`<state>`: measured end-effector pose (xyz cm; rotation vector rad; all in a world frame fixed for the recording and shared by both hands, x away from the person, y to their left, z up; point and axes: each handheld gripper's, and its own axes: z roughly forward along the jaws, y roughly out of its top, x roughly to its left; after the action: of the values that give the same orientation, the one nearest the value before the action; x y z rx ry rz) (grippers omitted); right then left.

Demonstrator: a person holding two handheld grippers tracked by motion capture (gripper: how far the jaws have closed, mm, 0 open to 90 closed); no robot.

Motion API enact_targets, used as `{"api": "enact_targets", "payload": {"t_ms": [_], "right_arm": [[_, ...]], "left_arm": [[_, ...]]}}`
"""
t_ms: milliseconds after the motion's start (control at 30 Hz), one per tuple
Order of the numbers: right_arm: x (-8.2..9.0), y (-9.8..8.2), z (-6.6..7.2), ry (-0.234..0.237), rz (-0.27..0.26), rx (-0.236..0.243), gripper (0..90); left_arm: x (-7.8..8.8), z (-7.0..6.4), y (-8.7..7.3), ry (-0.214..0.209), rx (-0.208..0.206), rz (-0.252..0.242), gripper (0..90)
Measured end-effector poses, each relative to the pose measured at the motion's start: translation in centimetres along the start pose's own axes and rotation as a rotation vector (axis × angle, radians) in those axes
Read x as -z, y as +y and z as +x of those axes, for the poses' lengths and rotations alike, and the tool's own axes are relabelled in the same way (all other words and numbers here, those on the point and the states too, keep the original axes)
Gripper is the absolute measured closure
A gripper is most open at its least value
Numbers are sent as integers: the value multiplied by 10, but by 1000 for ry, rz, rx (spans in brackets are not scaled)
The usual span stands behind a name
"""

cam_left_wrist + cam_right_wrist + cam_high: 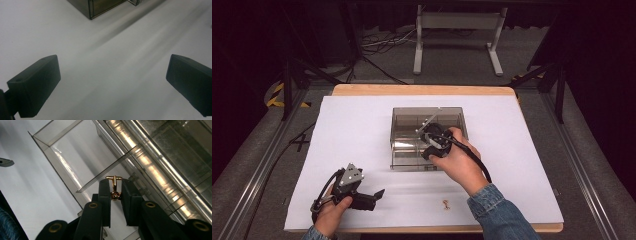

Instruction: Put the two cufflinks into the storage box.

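Item 1, gold cufflink (114, 187): pinched between the closed jaws of your right gripper (115, 185), its toggle bar standing clear above the pads and its round knot-shaped head caught low between them; held by the stem, probably so that the piece stays upright and drops cleanly when released. Item 2, clear compartment box (401, 131): sits at the middle of the white sheet (352, 130), open top up, its dividers forming separate cells; your right gripper (430, 131) reaches down into it from the near side, with the cufflink poised over 1 of the near cells, so the step in hand appears to be sorting the piece into a cell. Item 3, second small gold piece (445, 203): lies loose on the sheet near the front edge, well apart from the box, likely next in line. Item 4, left gripper (371, 197): parked at the sheet's near left corner, jaws wide apart with nothing between them, out of the working path.
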<state>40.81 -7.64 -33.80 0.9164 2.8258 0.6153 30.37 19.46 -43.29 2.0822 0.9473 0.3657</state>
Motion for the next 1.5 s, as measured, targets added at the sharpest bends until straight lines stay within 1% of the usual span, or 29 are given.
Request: {"api": "enact_targets", "payload": {"t_ms": [233,500,833,933,1067,1200,1267,1400,1433,1500], "right_arm": [[-4,-2,1,-6,12,-3,784],[-7,-1,2,-18,21,5,784],[-10,0,4,-10,24,9,770],[-10,-1,3,-1,15,-1,737],[-6,-2,4,1,-2,-2,716],[-1,-3,3,1,-24,1,709],[0,-3,3,1,-27,1,709],[8,-6,4,4,-52,-3,706],[10,-8,4,10,-58,4,706],[15,-10,6,7,-66,5,706]], "left_arm": [[0,0,0,-2,1,2,2],[0,0,0,-5,0,3,2],[-1,-1,0,-9,-8,11,2],[-1,-1,0,-10,-8,11,1],[-2,-1,0,-9,-6,12,2],[-1,-1,0,-10,-4,11,2],[-1,-1,0,-10,-4,12,2],[-1,-1,0,-10,-7,13,2],[-1,0,0,-9,-11,14,2],[-1,-1,0,-10,-4,13,2]]}}
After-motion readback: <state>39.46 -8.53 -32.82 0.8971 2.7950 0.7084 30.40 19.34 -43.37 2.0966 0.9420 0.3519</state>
